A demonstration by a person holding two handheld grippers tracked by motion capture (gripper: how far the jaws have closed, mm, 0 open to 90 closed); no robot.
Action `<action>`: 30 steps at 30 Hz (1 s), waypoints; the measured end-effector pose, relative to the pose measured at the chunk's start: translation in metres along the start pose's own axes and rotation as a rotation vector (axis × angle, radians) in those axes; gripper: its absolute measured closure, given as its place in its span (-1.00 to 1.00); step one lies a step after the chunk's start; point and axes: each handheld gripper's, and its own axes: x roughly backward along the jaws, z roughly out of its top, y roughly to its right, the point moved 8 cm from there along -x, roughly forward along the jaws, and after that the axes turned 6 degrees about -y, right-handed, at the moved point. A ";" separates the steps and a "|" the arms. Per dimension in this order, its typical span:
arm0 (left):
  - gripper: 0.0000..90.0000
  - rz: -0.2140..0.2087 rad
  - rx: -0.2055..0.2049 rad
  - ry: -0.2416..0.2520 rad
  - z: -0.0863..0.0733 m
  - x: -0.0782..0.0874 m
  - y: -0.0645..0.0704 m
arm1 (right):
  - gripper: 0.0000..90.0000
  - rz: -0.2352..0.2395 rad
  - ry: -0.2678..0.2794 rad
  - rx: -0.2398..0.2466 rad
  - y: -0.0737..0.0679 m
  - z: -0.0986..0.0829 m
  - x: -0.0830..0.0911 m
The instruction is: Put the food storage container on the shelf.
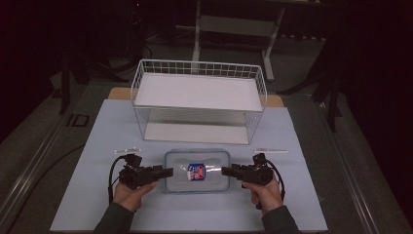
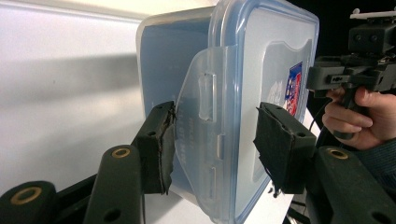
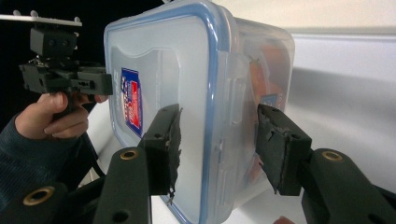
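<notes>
Left tongs and right tongs both gape open, straddling opposite end latches of the lidded container on the table

Container: clear plastic, rectangular, rounded corners, blue-rimmed lid on, red-blue label on lid centre. Lies flat on table, long side across, just in front of wire rack. Clip flap at each short end; left flap hangs outward, not pressed down. Orange contents dimly visible through wall.
</notes>
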 end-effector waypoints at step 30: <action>0.09 0.017 -0.082 0.087 0.043 0.036 0.025 | 0.14 -0.010 0.075 0.118 -0.035 0.046 0.020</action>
